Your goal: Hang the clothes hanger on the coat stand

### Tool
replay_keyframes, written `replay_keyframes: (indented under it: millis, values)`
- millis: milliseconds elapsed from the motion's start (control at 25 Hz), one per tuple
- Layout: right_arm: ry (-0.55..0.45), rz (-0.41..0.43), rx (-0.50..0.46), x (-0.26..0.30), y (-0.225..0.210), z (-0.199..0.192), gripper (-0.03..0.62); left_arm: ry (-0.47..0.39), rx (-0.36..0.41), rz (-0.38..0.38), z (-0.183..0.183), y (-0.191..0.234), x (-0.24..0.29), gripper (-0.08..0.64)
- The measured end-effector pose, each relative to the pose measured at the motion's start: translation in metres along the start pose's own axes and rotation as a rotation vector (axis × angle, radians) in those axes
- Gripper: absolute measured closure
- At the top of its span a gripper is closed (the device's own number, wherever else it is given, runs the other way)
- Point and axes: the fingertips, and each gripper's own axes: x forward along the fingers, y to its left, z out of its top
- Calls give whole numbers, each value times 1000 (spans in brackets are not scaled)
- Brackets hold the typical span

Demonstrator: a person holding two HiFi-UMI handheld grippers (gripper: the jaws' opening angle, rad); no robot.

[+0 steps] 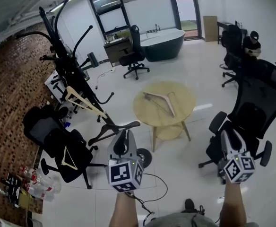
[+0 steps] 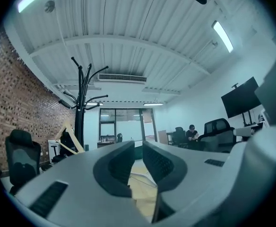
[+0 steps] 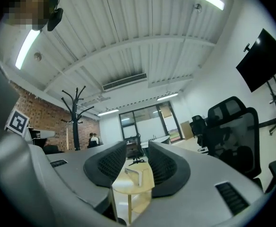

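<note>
The black coat stand (image 1: 57, 46) rises at the left by the brick wall, and a pale wooden hanger (image 1: 83, 100) hangs low on it. A second pale hanger (image 1: 161, 100) lies on the round wooden table (image 1: 185, 91). A dark hanger (image 1: 112, 130) shows just beside my left gripper (image 1: 124, 135), which is open by a narrow gap and holds nothing. My right gripper (image 1: 230, 138) is open and empty, near the black chair at the right. The left gripper view shows the stand (image 2: 81, 103). In the right gripper view the table hanger (image 3: 133, 172) lies beyond the jaws.
Black office chairs stand around: one at the left (image 1: 57, 145) with a hanger on its seat, one at the right (image 1: 251, 117), one at the back (image 1: 134, 56). A dark tub (image 1: 164, 44) is behind. A person (image 1: 251, 44) sits far right. Bottles (image 1: 34, 178) and a cable (image 1: 157, 183) lie on the floor.
</note>
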Motion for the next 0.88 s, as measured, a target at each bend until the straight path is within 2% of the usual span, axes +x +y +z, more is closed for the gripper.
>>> replay_keyframes:
  millis: [120, 240, 480, 640, 880]
  values:
    - [19, 55, 11, 44, -48, -2, 448, 11, 6, 17, -6, -49, 38, 455]
    - [37, 95, 27, 81, -64, -5, 449, 36, 21, 34, -11, -68, 65, 445]
    - [69, 132, 32, 144, -62, -32, 451, 46, 36, 43, -27, -63, 110, 445]
    - [106, 153, -9, 175, -43, -46, 451, 56, 12, 38, -41, -46, 139, 445]
    - [96, 158, -69, 224, -11, -41, 451, 3, -8, 5, -36, -21, 183, 480]
